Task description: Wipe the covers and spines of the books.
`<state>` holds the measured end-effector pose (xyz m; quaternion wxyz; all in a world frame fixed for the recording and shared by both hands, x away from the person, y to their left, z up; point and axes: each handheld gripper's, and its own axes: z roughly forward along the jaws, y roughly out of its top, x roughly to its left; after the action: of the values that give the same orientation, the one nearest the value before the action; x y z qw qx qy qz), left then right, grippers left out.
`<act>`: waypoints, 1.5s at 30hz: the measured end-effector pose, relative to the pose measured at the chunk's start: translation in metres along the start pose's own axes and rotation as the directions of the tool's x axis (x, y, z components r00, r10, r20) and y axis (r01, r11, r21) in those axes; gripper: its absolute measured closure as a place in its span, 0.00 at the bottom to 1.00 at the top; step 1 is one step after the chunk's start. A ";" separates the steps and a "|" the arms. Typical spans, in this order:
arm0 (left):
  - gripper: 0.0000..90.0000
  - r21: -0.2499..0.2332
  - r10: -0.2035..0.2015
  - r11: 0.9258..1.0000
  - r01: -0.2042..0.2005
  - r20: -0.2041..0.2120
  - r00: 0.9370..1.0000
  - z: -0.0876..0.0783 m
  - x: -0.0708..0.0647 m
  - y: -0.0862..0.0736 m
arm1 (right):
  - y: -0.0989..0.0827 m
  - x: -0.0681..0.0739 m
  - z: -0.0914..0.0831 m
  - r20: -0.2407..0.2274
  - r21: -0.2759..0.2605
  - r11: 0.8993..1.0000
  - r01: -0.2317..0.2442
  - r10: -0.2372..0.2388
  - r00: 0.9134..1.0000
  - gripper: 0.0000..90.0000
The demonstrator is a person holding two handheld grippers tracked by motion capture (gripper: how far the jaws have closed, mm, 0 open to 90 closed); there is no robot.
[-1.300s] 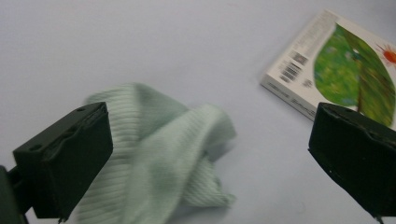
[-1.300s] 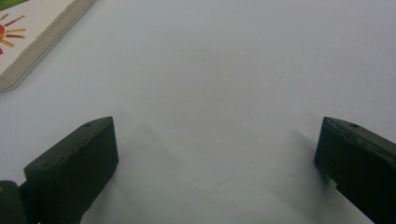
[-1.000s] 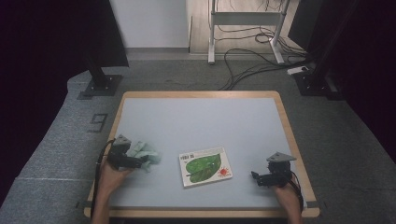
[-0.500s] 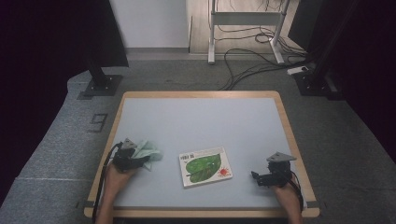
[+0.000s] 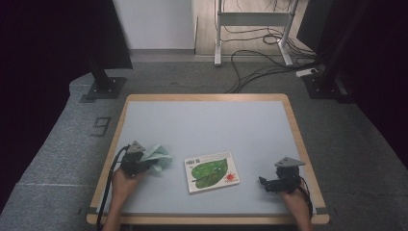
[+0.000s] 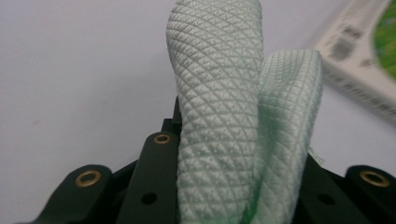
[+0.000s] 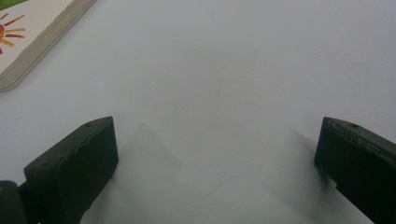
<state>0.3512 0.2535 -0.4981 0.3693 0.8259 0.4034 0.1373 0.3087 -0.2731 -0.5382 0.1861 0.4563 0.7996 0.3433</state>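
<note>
So the desk (image 5: 207, 120) is a pale grey-blue top with a light wooden rim, sitting on grey carpet (image 5: 57, 159) with a "9" marked on the floor (image 5: 101, 126) off its left edge. Past the far edge there's a white wall, the metal legs of another stand (image 5: 219, 33) and a tangle of black cables (image 5: 260, 72) on the floor, plus dark stand bases (image 5: 98, 89) on both sides; the rest of the room is pretty dark. My left gripper (image 5: 139, 163) is near the desk's left edge toward the near side, and its jaws are clamped on a pale green cloth (image 6: 224, 107) with a quilted diamond weave. In the left gripper view the cloth stands up in two folds between the black jaws. In the middle, close to the near edge, lies a book (image 5: 211, 171) with a big green leaf and a red sun on the cover, flat on the surface and turned slightly, just beside the cloth but not touching as far as I can tell. My right gripper (image 5: 265, 183) sits near the near right corner, jaws spread wide with nothing between them, just bare desk top, and the corner of the book shows at the upper left in the right gripper view.
</note>
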 end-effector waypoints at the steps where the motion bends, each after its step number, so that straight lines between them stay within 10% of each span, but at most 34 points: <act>1: 0.83 -0.002 0.007 1.000 -0.007 0.004 1.000 -0.001 -0.002 0.002 | 0.000 0.000 0.000 0.000 0.000 1.000 0.000 0.000 1.000 0.00; 20: 0.82 -0.022 0.077 0.997 -0.074 0.151 0.986 0.031 -0.048 0.046 | 0.000 0.001 0.000 0.004 -0.003 1.000 0.003 -0.003 1.000 0.00; 45: 0.81 0.037 0.173 0.983 -0.182 0.175 0.969 0.091 -0.092 0.070 | 0.000 0.001 0.000 0.005 -0.004 1.000 0.004 -0.004 1.000 0.00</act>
<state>0.3800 0.1090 -0.5040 0.3670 0.8767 0.2984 0.0878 0.3078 -0.2726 -0.5382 0.1898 0.4553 0.7993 0.3433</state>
